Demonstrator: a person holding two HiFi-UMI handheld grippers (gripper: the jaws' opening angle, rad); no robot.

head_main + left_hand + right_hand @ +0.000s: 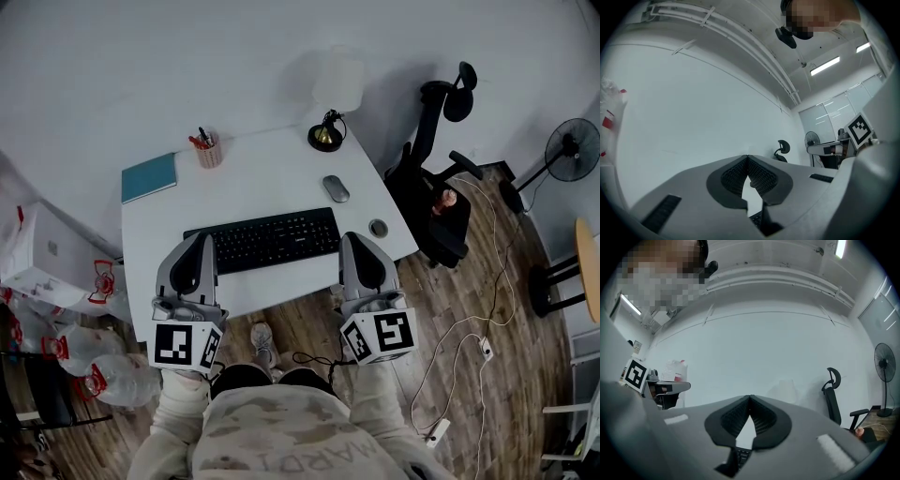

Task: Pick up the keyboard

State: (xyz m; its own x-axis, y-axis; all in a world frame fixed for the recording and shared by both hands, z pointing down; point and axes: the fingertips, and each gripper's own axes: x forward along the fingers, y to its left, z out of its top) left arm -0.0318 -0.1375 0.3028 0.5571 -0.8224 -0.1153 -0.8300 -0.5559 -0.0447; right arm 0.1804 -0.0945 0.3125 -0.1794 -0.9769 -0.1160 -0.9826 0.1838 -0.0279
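A black keyboard lies across the front half of the white desk. My left gripper hangs over the keyboard's left end, its jaws shut with nothing between them. My right gripper sits just off the keyboard's right end, also shut and empty. In the left gripper view the ribbed pads meet at their tips, and a sliver of keys shows below them. The right gripper view shows the same closed pads with a few keys beneath.
A grey mouse lies behind the keyboard's right end, a small round puck to its right. A teal notebook, a pen cup and a black-and-brass lamp stand farther back. A black office chair is right of the desk.
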